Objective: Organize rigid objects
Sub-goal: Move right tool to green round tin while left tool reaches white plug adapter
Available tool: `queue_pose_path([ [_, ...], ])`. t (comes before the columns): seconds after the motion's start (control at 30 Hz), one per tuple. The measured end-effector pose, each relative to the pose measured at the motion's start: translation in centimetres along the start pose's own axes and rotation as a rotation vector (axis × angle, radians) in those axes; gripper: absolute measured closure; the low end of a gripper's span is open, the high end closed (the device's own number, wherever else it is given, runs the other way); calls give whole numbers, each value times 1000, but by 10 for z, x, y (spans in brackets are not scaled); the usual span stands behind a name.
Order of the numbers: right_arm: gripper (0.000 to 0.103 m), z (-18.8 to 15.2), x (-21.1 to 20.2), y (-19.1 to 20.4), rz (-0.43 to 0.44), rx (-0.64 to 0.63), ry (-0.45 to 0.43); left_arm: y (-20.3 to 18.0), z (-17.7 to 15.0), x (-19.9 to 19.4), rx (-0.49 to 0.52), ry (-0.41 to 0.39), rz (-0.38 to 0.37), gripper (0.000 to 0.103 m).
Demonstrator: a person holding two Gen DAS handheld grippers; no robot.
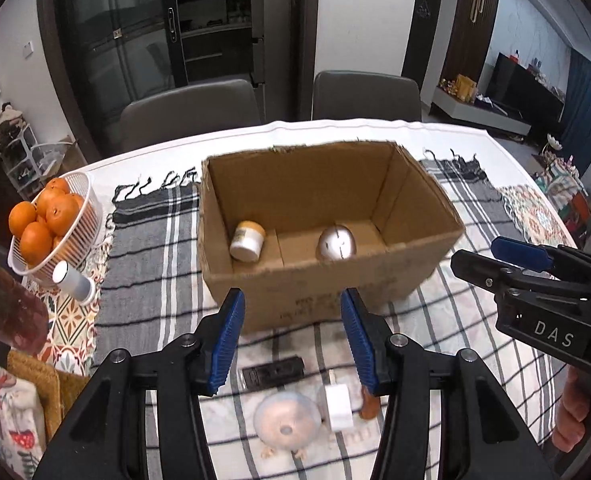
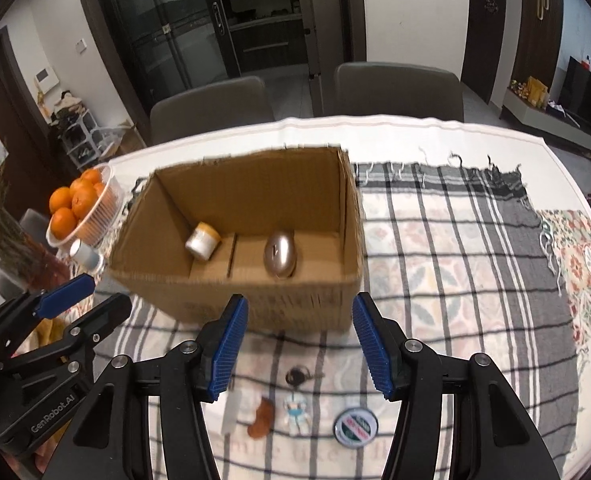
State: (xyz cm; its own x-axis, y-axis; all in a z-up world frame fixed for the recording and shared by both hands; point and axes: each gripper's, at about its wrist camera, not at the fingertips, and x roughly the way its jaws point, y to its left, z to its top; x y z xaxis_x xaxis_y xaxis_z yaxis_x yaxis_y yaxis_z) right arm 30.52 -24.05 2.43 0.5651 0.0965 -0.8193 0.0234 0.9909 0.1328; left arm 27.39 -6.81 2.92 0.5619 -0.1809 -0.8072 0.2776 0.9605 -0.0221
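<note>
While you held both tools above the near side of the table, your left gripper (image 1: 291, 340) stood wide open with nothing between its blue pads, and your right gripper (image 2: 301, 344) was spread just as wide and equally empty. Below the left one, its fingers cut off parts of a dark flat item (image 1: 273, 372), a round pale toy (image 1: 287, 426), a white plug-like block (image 1: 337, 406) and a brown piece (image 1: 369, 406); what the dark item was could not be made out. Below your right gripper lay a small figurine (image 2: 296, 410), a black key ring (image 2: 297, 377) and a round tin (image 2: 355, 426) whose lid print was too blurred to read. Readable writing was "DAS" on the right tool's body in the left view and "GenRobot.AI" on the left tool in the right view; print on the box front was illegible. Just ahead of both grippers stood the open cardboard box (image 1: 415, 276), holding a white jar (image 1: 248, 241) tipped at its left wall and a silver egg-shaped object (image 1: 336, 243) to the jar's right. Further left sat a basket of oranges (image 1: 45, 216).
</note>
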Motion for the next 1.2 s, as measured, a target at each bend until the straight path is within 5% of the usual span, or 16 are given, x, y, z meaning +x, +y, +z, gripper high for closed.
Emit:
queue_pose_path([
  [0.4, 47, -43, -11, -15, -3, 3, 91, -30, -37, -2, 25, 82, -79, 54],
  [1.2, 47, -91, 37, -39, -23, 69, 263, -43, -77, 56, 41, 303, -86, 55],
])
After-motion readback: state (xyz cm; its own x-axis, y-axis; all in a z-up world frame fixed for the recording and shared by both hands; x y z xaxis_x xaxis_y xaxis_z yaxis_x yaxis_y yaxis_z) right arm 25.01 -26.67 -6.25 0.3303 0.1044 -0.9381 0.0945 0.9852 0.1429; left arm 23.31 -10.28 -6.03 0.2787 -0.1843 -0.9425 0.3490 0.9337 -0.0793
